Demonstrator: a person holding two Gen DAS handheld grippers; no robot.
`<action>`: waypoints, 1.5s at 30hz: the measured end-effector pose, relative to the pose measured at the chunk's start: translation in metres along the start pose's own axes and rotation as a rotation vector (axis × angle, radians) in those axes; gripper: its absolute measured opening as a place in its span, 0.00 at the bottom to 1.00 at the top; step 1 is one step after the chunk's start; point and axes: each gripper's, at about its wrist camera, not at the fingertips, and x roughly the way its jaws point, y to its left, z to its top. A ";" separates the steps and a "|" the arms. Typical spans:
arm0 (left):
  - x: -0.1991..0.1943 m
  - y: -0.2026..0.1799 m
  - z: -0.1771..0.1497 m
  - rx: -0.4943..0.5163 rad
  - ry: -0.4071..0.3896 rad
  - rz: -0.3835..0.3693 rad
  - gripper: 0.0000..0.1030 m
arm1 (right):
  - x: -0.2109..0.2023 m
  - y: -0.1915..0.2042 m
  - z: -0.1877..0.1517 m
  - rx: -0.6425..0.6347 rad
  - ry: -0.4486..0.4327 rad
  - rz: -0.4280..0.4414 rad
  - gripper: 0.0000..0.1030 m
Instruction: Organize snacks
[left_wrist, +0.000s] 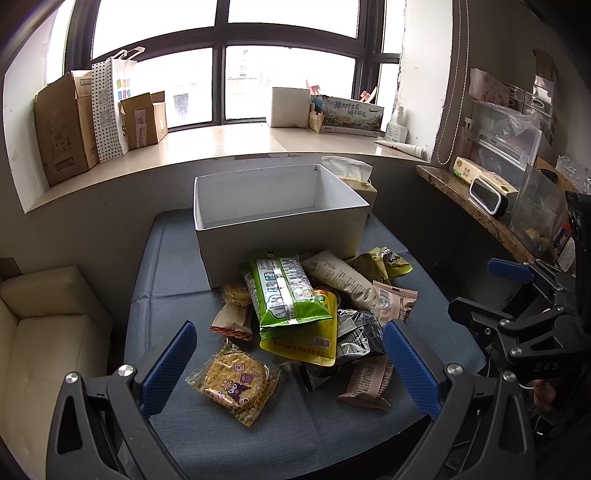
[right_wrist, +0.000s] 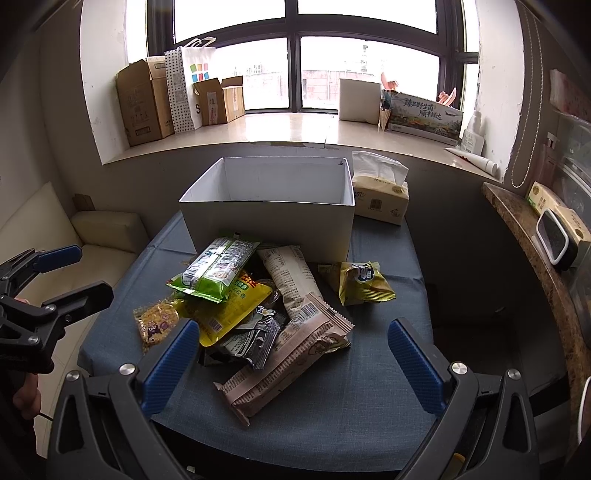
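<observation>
A home living room. Cream sofa (right_wrist: 107, 229), bay window sill (right_wrist: 295, 129) with cardboard boxes (right_wrist: 142, 103), tissue box (right_wrist: 380, 195).

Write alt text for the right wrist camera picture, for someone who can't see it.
An open right gripper hovers over a pile of snack packets on a blue cloth-covered table, with an open white box standing just behind the pile. A tissue pack sits beside the box, and the left gripper shows at the left edge.

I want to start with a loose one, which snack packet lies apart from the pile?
The small yellow-green packet right of the pile, in front of the white box's right corner. Blue cloth shows all round it; the others overlap or touch.
</observation>
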 end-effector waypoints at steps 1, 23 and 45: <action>0.000 0.000 0.000 0.000 -0.001 0.002 1.00 | 0.000 0.000 0.000 -0.001 0.000 0.000 1.00; 0.022 0.005 0.004 -0.023 0.036 -0.023 1.00 | 0.000 0.000 -0.001 -0.002 0.000 -0.001 1.00; 0.216 -0.006 0.038 -0.029 0.306 0.142 0.78 | 0.009 -0.018 -0.011 0.054 0.033 -0.008 1.00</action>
